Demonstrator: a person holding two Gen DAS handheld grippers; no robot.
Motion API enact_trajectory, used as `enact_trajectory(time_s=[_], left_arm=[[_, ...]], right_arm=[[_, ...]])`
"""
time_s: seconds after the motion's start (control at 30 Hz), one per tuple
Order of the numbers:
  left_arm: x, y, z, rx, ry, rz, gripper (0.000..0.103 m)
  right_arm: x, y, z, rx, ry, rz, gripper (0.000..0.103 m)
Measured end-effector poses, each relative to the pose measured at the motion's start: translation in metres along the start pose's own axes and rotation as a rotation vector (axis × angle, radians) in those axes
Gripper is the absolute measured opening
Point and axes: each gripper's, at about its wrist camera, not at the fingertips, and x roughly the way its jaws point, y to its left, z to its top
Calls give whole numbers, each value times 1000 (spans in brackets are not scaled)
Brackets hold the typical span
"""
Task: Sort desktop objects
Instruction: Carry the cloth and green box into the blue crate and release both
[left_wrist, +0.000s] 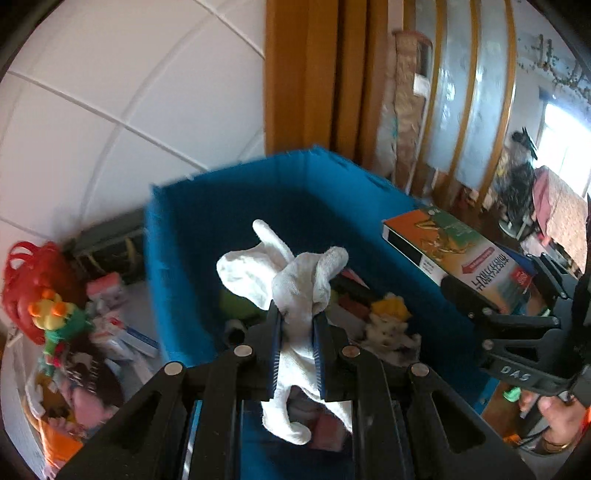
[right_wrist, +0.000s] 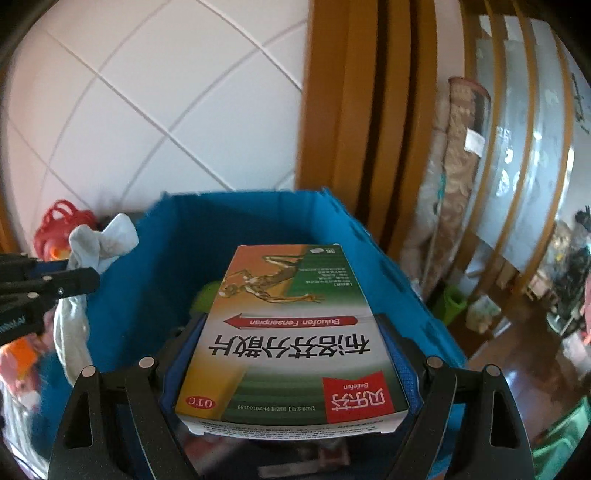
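Left gripper (left_wrist: 298, 334) fingers pinched on white sock (left_wrist: 295, 284), hanging over blue bin (left_wrist: 177, 258). Right gripper (right_wrist: 291, 365) fingers clamp medicine box (right_wrist: 291, 343), long axis pointing ahead into bin. Both above opening; drop is straight down.

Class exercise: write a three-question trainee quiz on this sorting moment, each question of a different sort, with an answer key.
1. True or false: the left gripper is shut on a white sock.
2. Multiple choice: the right gripper holds A) a red toy, B) a medicine box, C) nothing.
3. Short answer: over what container do both grippers hang?

Key:
1. True; the sock is pinched between the jaws.
2. B.
3. The blue bin, which already holds several items.
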Motion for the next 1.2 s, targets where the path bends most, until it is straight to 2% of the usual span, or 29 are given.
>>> enact_trajectory(time_s=[0.1, 0.23, 0.37, 0.5, 0.6, 0.7, 0.8, 0.83, 0.9, 1.0, 1.2], left_arm=[[32, -16, 0, 5, 80, 0, 15], [56, -31, -1, 9, 145, 10, 15], [68, -40, 0, 17, 169, 25, 15], [69, -49, 0, 33, 170, 35, 15], [69, -53, 2, 52, 154, 77, 15], [68, -57, 3, 69, 148, 106, 22], [66, -58, 3, 82, 141, 125, 44], [64, -58, 2, 85, 131, 136, 56], [61, -57, 3, 90, 112, 154, 66], [57, -55, 5, 91, 98, 169, 66], [52, -49, 4, 80, 88, 175, 66]], right_arm=[[16, -17, -10, -16, 33, -3, 87], [27, -31, -20, -53, 47, -14, 87], [35, -47, -21, -56, 43, 14, 87], [39, -50, -19, -94, 28, -45, 87], [40, -54, -17, -94, 28, -27, 87], [42, -55, -17, -106, 25, -32, 87], [43, -53, -15, -119, 24, -27, 87], [43, -52, -15, -123, 24, -28, 88], [42, -50, -15, -130, 23, -33, 91], [41, -48, -14, -137, 16, -36, 103], [43, -44, -14, -153, 19, -49, 103]])
